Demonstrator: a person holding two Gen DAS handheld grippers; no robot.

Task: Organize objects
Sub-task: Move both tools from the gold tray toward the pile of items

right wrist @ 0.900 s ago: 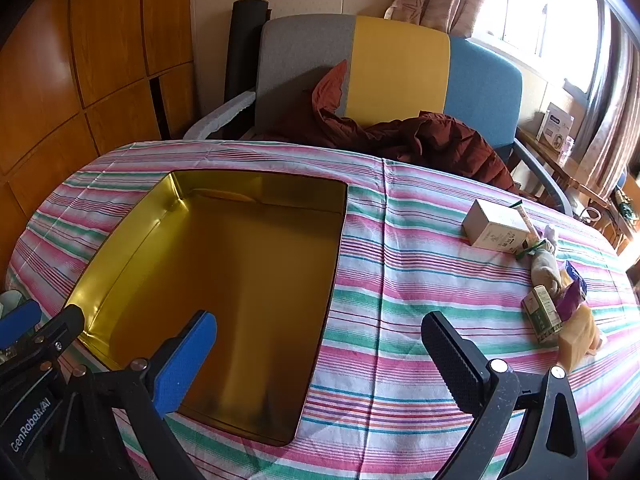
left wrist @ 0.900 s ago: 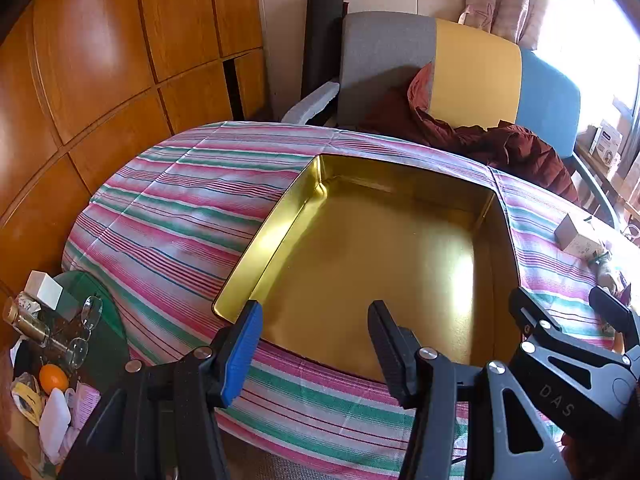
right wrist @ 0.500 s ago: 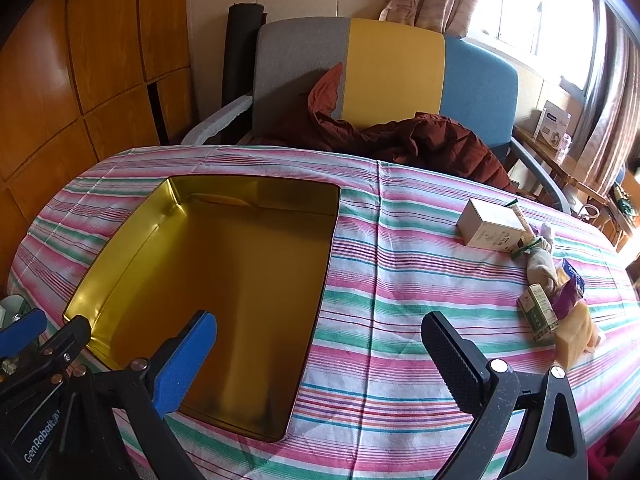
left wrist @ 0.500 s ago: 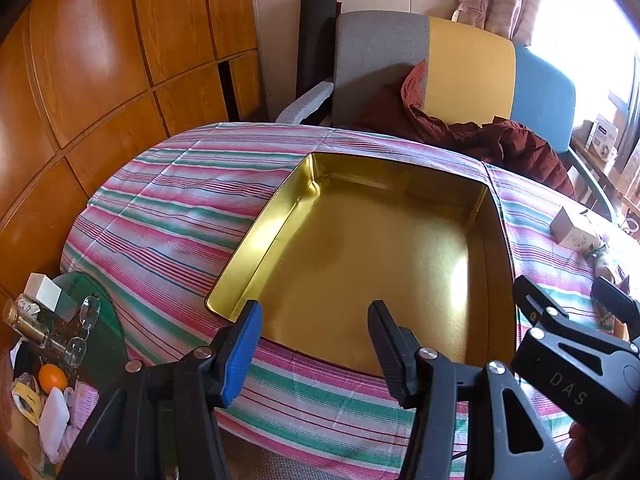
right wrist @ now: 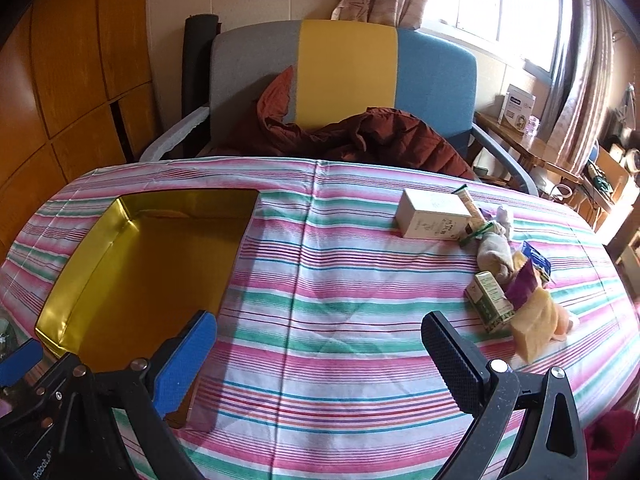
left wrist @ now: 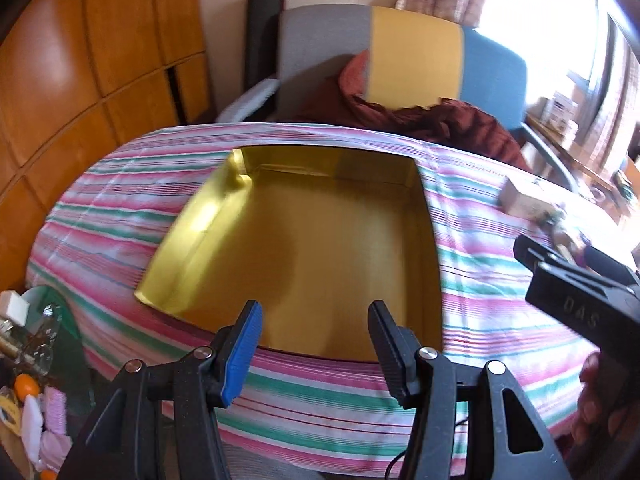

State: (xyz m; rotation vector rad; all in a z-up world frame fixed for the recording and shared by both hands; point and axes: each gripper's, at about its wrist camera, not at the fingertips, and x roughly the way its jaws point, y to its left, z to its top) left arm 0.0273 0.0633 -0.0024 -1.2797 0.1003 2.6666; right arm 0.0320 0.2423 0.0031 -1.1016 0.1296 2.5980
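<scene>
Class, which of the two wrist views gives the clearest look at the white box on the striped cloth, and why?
The right wrist view. There the white box is sharp and whole, with print on its side and small items beside it. In the left wrist view it is only a blurred pale block at the right edge, its detail unreadable.

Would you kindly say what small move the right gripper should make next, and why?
Probably swing the right gripper toward the white box at the near end of the clutter. The gold tin holds nothing yet, both grippers are open and hold nothing, and the box stands clear of the other items, so it looks the easiest first pick.
</scene>
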